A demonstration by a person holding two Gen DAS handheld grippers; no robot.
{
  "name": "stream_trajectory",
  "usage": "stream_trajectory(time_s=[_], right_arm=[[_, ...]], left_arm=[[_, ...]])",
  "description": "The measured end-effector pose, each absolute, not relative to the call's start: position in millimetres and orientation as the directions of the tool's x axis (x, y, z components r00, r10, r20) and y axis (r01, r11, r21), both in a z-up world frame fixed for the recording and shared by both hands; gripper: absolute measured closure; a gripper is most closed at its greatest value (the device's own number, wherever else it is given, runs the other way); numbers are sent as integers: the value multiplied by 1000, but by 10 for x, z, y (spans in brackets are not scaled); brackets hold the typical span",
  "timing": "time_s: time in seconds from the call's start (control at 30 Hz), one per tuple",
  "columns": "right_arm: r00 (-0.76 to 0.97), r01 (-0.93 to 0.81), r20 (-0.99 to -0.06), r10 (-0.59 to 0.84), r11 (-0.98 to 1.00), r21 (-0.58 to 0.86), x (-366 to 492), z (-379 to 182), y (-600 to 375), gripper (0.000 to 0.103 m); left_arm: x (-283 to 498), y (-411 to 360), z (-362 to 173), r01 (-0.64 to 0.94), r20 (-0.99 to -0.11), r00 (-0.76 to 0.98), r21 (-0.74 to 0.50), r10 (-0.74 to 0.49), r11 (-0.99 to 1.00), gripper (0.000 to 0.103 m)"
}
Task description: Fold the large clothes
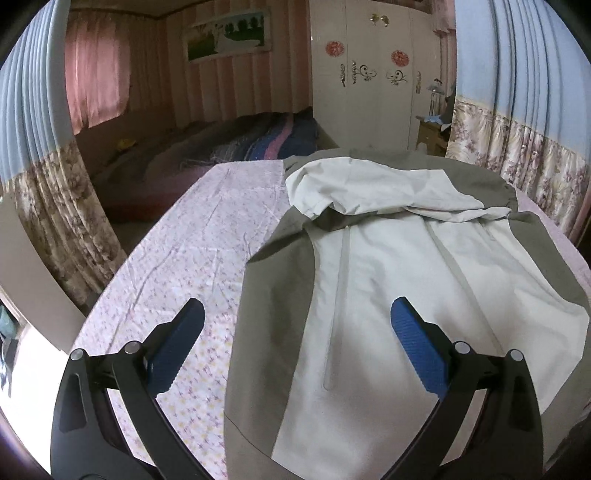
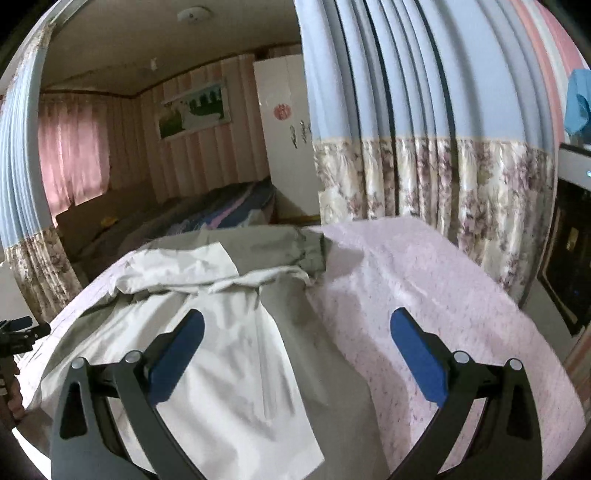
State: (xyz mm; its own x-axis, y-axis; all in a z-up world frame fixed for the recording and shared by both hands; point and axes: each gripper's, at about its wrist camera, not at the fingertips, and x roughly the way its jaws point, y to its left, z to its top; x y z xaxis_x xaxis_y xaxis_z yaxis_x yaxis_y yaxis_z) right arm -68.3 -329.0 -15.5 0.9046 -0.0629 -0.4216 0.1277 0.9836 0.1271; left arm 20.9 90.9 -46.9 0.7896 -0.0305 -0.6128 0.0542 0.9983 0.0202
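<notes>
Bedroom, seen from two wrist cams. Blue curtains w/ floral lower band (image 2: 436,177) hanging at both sides, pink striped wall behind, white wardrobe (image 1: 369,74) w/ red flower stickers at the far end, framed landscape picture (image 1: 225,33) on the wall.

Further back, a low bed w/ dark striped bedding (image 1: 258,140), dim.

Nearest, a flat surface under a pink floral sheet (image 1: 177,266), wrinkled, running away from the cams.

On that sheet, spread flat: large two-tone jacket (image 1: 388,295), cream centre panels w/ olive-grey sides and sleeves. Lies on the right half of the sheet in the left wrist view, on the left half in the right wrist view (image 2: 229,332). One sleeve folded across the upper part, cream portion crumpled over the chest, olive cuff end (image 2: 310,251) resting near the jacket's far right edge. Hem end closest to the cams.

Left gripper (image 1: 295,347): jaws spread wide, blue pads (image 1: 417,343) well apart, nothing between them; hovers over the jacket's left side edge, left finger above bare sheet, right finger above cream cloth. Contact w/ cloth: can't tell.

Right gripper (image 2: 295,354): also spread wide, empty; left finger over cream panel, right finger over bare sheet, olive side panel between.

Small bit of the left gripper also at the left edge of the right wrist view (image 2: 18,332).
</notes>
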Motion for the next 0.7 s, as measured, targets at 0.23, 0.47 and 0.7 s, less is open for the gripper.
stream_trajectory(time_s=[0.23, 0.47, 0.7], right_arm=[[874, 173, -478, -86, 975, 141, -799, -453, -3325, 2], [849, 199, -513, -125, 976, 93, -863, -587, -3312, 2], [805, 230, -571, -162, 972, 49, -886, -749, -3385, 2]], left_arm=[[113, 898, -590, 27, -620, 784, 44, 6, 999, 3], [51, 920, -711, 23, -648, 762, 30, 2, 999, 3], [5, 1018, -931, 11, -695, 719, 23, 8, 1000, 3]])
